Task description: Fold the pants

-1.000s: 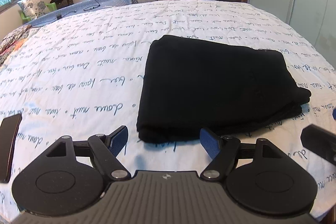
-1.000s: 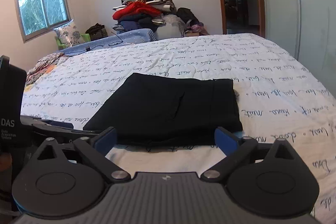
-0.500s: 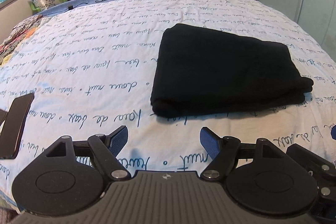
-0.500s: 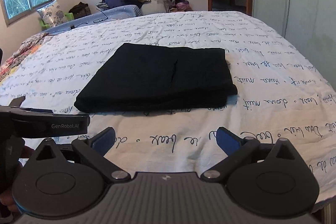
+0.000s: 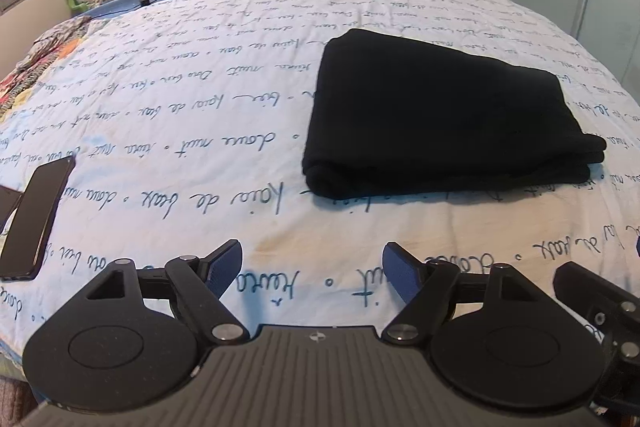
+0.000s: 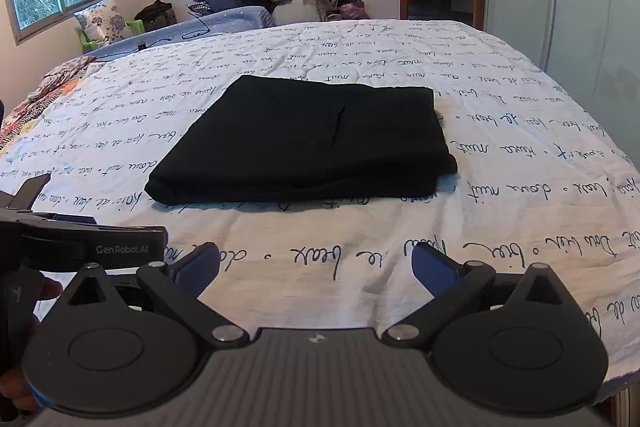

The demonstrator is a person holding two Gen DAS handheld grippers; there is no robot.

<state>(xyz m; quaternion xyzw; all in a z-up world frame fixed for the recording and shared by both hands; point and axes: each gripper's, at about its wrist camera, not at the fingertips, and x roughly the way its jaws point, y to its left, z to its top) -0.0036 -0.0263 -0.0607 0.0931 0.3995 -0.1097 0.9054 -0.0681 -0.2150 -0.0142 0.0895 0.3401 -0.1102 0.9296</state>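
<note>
Pants [image 5: 444, 123] farther from both grippers

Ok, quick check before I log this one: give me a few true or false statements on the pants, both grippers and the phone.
1. The black pants lie folded into a flat rectangle on the bedspread. True.
2. The left gripper is clamped on the pants. False: it is open, short of them, over bare bedspread.
3. The right gripper is open and holds nothing. True.
4. A phone sits on top of the pants. False: it lies on the bedspread, far to their left.
</note>
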